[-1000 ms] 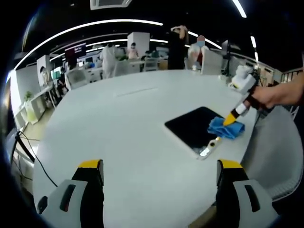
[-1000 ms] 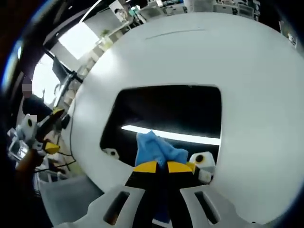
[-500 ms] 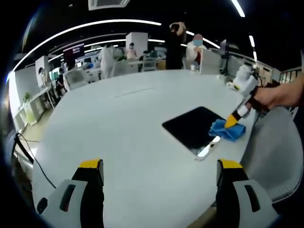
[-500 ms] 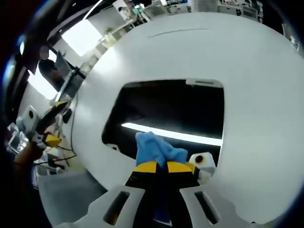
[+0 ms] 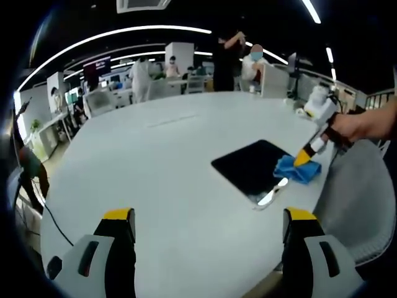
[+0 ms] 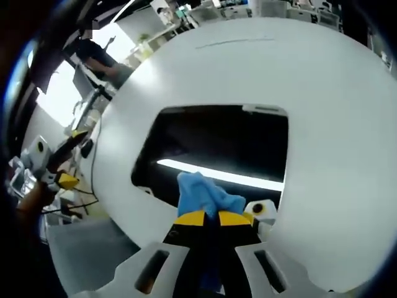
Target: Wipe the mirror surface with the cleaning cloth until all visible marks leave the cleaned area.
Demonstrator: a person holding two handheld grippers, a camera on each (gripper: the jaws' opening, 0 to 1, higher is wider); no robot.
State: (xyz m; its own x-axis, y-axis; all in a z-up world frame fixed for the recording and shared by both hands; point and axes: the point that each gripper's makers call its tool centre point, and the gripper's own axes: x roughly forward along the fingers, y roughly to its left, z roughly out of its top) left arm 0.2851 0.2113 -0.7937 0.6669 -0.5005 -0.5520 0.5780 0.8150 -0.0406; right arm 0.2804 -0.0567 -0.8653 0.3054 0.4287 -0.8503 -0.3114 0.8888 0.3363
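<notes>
1. Left gripper (image 5: 209, 226) hangs over the near edge of the white table (image 5: 155, 161), its jaws spread wide with nothing between them.
2. The mirror (image 5: 248, 166) lies flat toward the table's right edge — dark glass, reflecting a bright ceiling strip in the right gripper view.
3. The blue cloth (image 5: 297, 169) rests on the mirror's near right corner, touching the glass.
4. Right gripper (image 6: 206, 217) has its yellow-tipped jaws closed on the cloth (image 6: 205, 195) — pressing it down on the mirror (image 6: 217, 146); a hand (image 5: 360, 126) holds it.
</notes>
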